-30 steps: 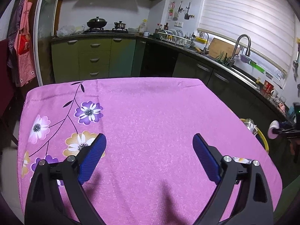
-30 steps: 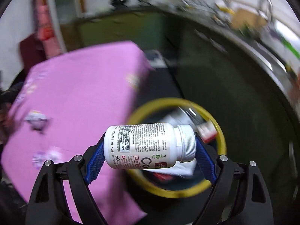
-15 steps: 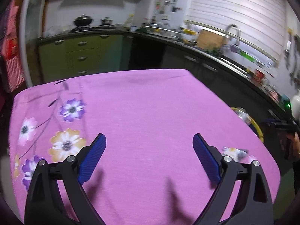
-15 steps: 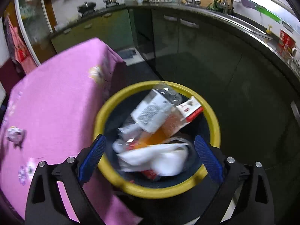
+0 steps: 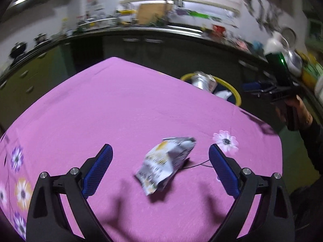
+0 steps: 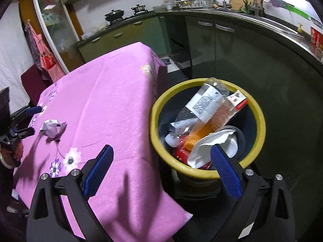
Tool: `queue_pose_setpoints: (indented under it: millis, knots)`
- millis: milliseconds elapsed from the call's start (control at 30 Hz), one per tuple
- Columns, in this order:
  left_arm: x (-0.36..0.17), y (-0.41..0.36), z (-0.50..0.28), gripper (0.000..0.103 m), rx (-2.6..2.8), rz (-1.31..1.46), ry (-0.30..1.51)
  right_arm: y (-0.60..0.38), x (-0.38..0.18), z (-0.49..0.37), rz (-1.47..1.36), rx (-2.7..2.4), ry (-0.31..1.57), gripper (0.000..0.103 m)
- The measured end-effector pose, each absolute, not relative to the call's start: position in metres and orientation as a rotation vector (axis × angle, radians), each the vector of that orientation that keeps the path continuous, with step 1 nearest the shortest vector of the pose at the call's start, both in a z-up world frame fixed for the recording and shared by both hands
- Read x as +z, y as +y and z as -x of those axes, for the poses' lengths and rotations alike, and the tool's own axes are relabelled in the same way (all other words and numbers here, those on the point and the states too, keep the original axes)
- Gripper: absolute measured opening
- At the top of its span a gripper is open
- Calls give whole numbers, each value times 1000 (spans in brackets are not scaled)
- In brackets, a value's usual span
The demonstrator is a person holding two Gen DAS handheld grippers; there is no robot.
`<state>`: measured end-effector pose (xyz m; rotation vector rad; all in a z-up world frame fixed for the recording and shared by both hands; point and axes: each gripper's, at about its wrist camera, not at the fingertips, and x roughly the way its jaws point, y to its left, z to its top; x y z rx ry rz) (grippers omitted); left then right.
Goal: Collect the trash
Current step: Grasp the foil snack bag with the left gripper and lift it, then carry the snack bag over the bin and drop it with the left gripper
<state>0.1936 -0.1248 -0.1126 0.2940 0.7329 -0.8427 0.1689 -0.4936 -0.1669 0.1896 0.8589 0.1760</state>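
Snack wrapper (image 5: pixel 167 162) lies crumpled on pink tablecloth (image 5: pixel 121 104), between my left gripper's (image 5: pixel 160 167) wide-apart fingers, untouched. My right gripper (image 6: pixel 161 168), fingers spread and empty, hangs by the yellow-rimmed bin (image 6: pixel 260 121).

The left gripper (image 5: pixel 159 169) tilts downward, its blue-padded fingers (image 5: pixel 98 170) spread wide and gripping nothing. The right gripper (image 6: pixel 161 169) also angles down, fingers (image 6: pixel 226 173) wide apart and empty.
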Motion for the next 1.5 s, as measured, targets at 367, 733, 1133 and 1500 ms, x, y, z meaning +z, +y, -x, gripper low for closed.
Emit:
queue_pose_setpoints:
  millis: [367, 733, 1133, 1500]
  knots:
    - [-144, -155, -218, 54, -976, -358, 903, -491, -174, -168, -214, 205, 861, 95]
    - [-143, -149, -210, 34, -992, -324, 904, -482, -174, -170, -214, 223, 863, 95]
    - [-82, -209, -201, 34, -1099, -346, 847, -518, -133, -130, -249, 92, 741, 95]
    - [-77, -373, -229, 34, -1244, -421, 908, -586, -140, -73, -361, -48, 712, 96]
